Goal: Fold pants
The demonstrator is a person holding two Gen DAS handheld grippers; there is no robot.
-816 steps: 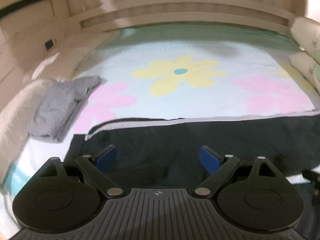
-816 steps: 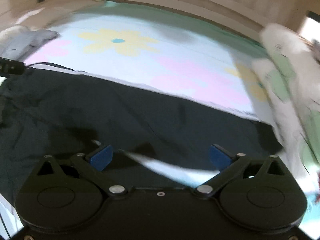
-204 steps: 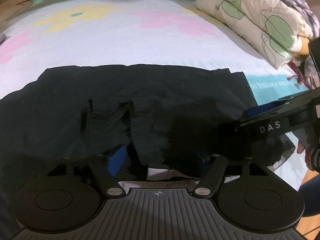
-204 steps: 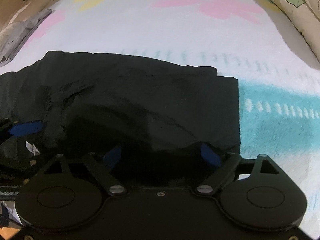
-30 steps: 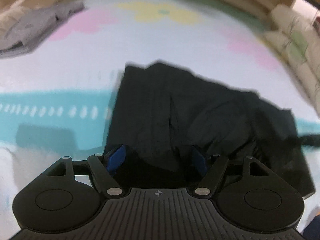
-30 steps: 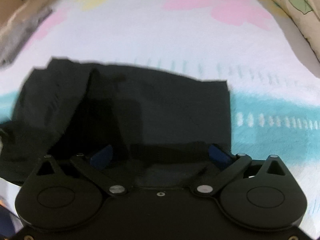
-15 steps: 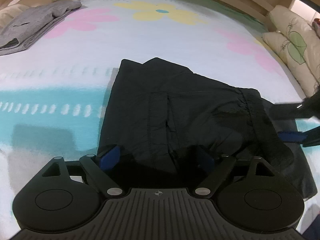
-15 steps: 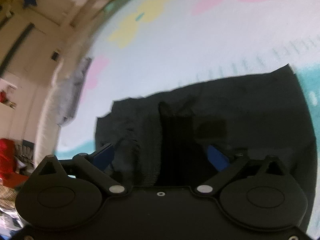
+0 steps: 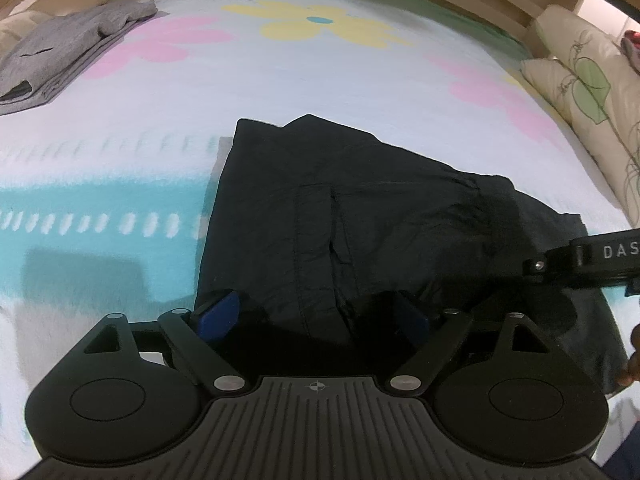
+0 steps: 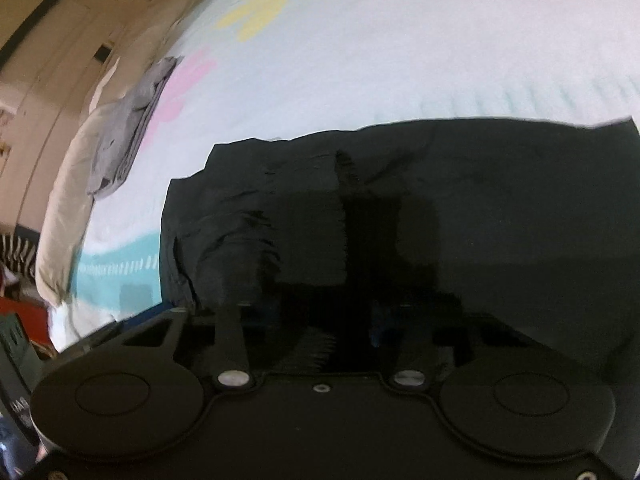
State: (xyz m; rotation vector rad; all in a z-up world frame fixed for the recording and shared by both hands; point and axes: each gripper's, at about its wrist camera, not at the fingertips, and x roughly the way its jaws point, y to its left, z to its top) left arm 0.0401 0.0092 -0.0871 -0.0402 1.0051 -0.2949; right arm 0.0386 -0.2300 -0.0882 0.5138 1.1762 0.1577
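Lying folded on the flowered bed (image 9: 280, 80), the black pants (image 9: 360, 216) sit between spread left tool (image 9: 314, 316) fingers; the right tool (image 10: 320, 320) seems clamped on fabric, though darkness obscures it. Grey clothes (image 9: 60, 56) and pillows (image 9: 580, 80) lie well apart.

The matte black plastic left claw (image 9: 314, 316) has blue fingertip pads (image 9: 218, 314), silver pivot screws and a ribbed base; the black right claw (image 9: 580, 264) bears white "DAS" lettering.
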